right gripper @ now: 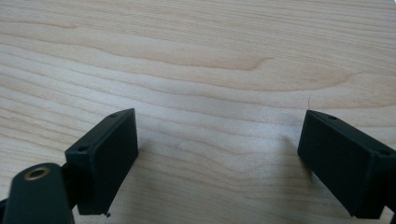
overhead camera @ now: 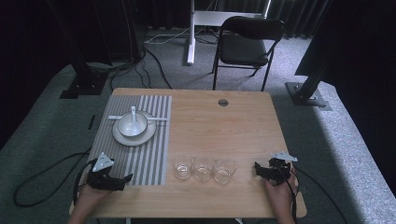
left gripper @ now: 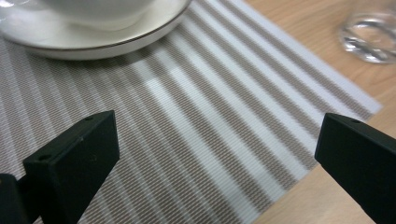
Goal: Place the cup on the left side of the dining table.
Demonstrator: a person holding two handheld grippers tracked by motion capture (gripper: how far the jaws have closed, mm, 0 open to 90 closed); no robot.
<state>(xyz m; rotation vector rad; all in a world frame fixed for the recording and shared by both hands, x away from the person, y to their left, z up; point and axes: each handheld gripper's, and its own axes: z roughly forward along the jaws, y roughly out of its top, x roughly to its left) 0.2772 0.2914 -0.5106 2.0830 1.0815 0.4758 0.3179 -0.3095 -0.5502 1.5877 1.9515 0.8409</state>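
Three clear, fragile, slippery glass tumblers (overhead camera: 204, 169) stand lower centre on the tabletop (overhead camera: 243, 126); both hand-held grippers, left (overhead camera: 122, 180) and right (overhead camera: 257, 169), gape wide, empty; grasp tumbler sidewalls.

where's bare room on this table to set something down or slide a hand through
The widest bare wood lies between the striped grey placemat and the table's right edge, behind the three clear glass tumblers. A narrower strip runs along the near edge in front of them. It is crowded at the placemat's far end, where the white bowl sits on a white plate.
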